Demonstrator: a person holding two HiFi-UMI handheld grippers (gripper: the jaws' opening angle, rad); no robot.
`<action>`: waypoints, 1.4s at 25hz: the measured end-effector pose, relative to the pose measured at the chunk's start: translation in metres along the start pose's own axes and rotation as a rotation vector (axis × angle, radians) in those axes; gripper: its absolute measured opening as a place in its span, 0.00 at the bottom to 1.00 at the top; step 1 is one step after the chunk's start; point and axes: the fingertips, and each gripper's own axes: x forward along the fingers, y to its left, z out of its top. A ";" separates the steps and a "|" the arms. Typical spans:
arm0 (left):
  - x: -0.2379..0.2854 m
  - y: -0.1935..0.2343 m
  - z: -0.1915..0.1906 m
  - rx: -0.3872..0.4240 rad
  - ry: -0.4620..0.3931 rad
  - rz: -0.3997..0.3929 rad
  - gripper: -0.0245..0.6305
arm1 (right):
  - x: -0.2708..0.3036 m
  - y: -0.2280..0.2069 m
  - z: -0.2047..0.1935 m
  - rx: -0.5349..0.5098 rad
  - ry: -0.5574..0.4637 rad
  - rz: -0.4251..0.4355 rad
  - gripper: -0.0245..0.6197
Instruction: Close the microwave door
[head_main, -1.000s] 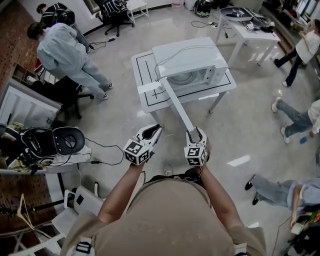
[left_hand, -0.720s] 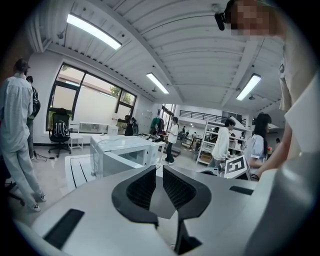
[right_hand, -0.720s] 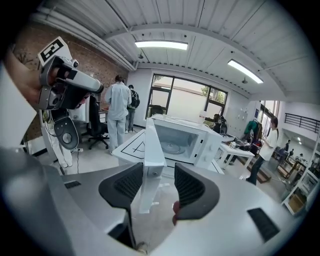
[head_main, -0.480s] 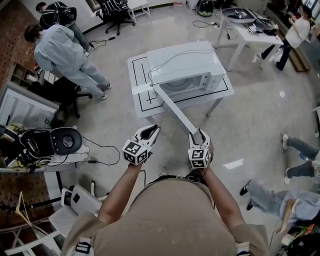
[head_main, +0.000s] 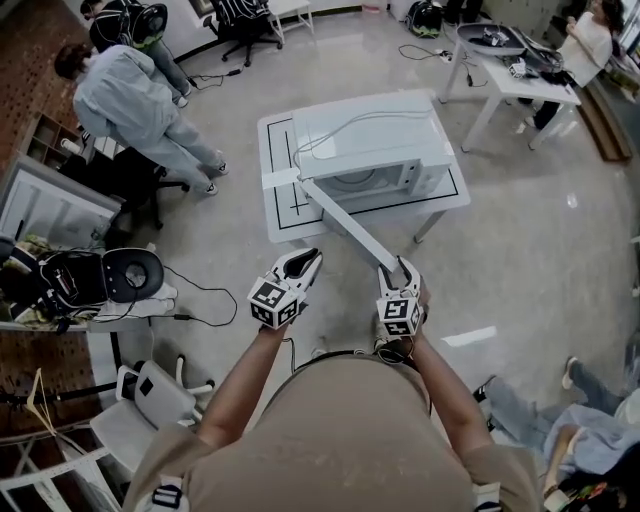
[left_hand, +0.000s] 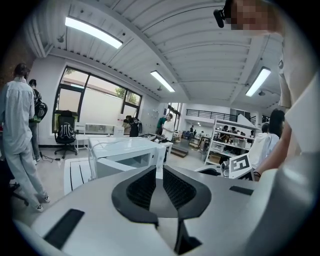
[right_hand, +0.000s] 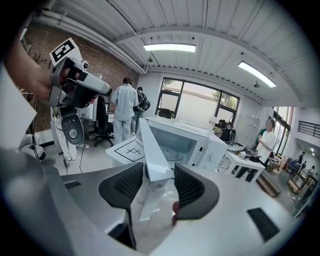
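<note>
A busy open workshop with a polished grey floor (head_main: 520, 250) is pictured from above, where a low white table (head_main: 282, 215) marked with black lines carries a white microwave (head_main: 375, 125). Other people are occupied at the edges of the room, one in a pale jacket (head_main: 125, 95) bent over near office chairs. The microwave's door (head_main: 345, 225) is swung wide open, hinged at the oven's left corner in the head view and reaching out past the table toward the camera. Its free edge is taken between the jaws of the right gripper (head_main: 400, 268), whose ribbed pads are closed on the two faces of the panel. The left gripper (head_main: 306, 262) is held off to the side, well apart from the door, its jaws drawn nearly together with nothing between them. The door is judged a stiff, light panel that turns easily on its hinge, with smooth faces likely to slip under the pads. The outer edge, far from the hinge, is judged the best hold, and a gentle swing should be enough.
</note>
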 end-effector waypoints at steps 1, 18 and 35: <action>0.002 0.000 0.001 -0.002 0.000 0.007 0.09 | 0.001 -0.003 0.000 -0.003 -0.004 0.005 0.35; 0.033 -0.003 0.009 -0.027 -0.017 0.118 0.09 | 0.020 -0.040 0.001 -0.054 -0.056 0.094 0.35; 0.055 -0.001 0.014 -0.048 -0.042 0.249 0.09 | 0.048 -0.086 0.005 -0.080 -0.081 0.172 0.35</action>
